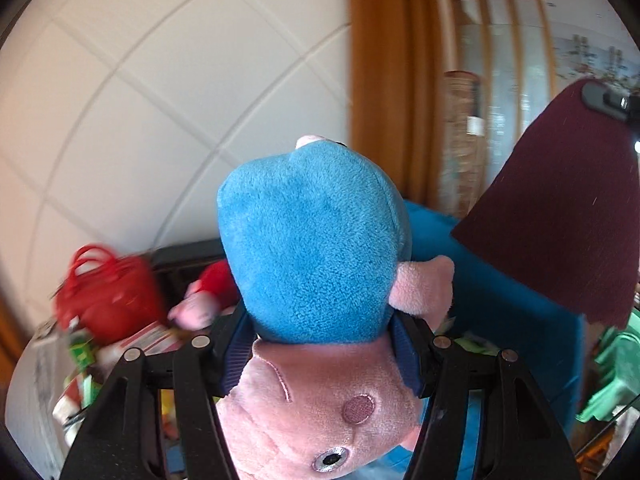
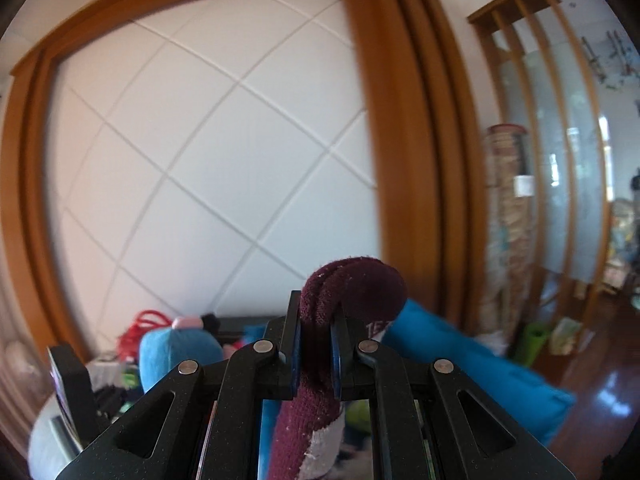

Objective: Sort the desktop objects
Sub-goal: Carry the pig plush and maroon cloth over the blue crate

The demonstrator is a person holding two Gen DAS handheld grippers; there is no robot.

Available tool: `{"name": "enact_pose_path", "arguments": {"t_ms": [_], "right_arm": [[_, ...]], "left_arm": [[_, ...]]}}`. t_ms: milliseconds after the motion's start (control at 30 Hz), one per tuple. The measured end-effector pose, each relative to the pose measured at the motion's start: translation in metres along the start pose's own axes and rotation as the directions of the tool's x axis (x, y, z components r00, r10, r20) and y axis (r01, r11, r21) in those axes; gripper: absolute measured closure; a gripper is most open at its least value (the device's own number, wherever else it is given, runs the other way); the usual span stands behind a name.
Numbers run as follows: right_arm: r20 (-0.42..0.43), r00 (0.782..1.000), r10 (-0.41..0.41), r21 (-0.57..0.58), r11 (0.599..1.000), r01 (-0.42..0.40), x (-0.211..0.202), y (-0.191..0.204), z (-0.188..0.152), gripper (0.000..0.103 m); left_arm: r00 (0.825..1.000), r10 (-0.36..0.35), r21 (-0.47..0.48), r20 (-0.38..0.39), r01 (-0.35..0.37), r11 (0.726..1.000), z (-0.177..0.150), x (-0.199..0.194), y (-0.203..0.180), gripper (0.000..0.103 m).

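My left gripper [image 1: 322,354] is shut on a pink plush pig in a blue top [image 1: 316,248], held upside down and lifted, its face toward the camera. My right gripper [image 2: 316,346] is shut on a maroon sock [image 2: 352,292] whose toe folds over above the pads and whose white-edged cuff hangs down below. In the left wrist view that maroon sock [image 1: 560,208] hangs at the right, high up. From the right wrist camera the plush pig [image 2: 176,354] shows low at the left beside the other gripper's black body [image 2: 70,384].
A blue box or cushion [image 1: 500,300] lies behind the plush. A red handbag [image 1: 106,294], a second pink and red plush [image 1: 204,300] and packets crowd the left of the desk. A green plastic item [image 1: 616,368] sits at right. White panelled wall and wooden frame [image 2: 400,140] ahead.
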State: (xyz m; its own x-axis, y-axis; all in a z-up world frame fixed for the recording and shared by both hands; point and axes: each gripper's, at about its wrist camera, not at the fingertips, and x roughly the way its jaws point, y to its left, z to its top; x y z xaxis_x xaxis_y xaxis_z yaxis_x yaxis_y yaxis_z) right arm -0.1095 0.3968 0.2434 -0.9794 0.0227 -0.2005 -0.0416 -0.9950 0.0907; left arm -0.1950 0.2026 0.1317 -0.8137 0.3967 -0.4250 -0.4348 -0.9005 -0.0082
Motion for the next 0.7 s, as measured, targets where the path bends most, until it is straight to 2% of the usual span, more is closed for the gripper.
{"name": "enact_pose_path", "arguments": {"t_ms": [167,333,500,700], "right_arm": [[-0.072,0.993,-0.089,-0.045,0.995,0.086,0.006,-0.052,-0.01,0.092],[-0.143,0.981,-0.129,-0.091,0.989,0.117,0.025,-0.091,-0.034,0.092],[-0.195,0.973,-0.121,-0.078,0.991,0.107,0.038,-0.128,-0.055,0.092],[-0.265,0.957,-0.122,-0.094,0.991,0.1,0.056,-0.149,-0.08,0.092]], "left_arm": [[0.996,-0.091,0.043,-0.024,0.092,0.995,0.019,0.033,-0.065,0.042],[0.989,-0.099,0.074,-0.11,0.108,0.991,0.014,0.068,-0.128,0.042],[0.977,-0.088,0.083,-0.193,0.105,0.991,-0.002,0.088,-0.162,0.043],[0.974,-0.049,0.105,-0.221,0.074,0.992,-0.01,0.098,-0.175,0.042]]}}
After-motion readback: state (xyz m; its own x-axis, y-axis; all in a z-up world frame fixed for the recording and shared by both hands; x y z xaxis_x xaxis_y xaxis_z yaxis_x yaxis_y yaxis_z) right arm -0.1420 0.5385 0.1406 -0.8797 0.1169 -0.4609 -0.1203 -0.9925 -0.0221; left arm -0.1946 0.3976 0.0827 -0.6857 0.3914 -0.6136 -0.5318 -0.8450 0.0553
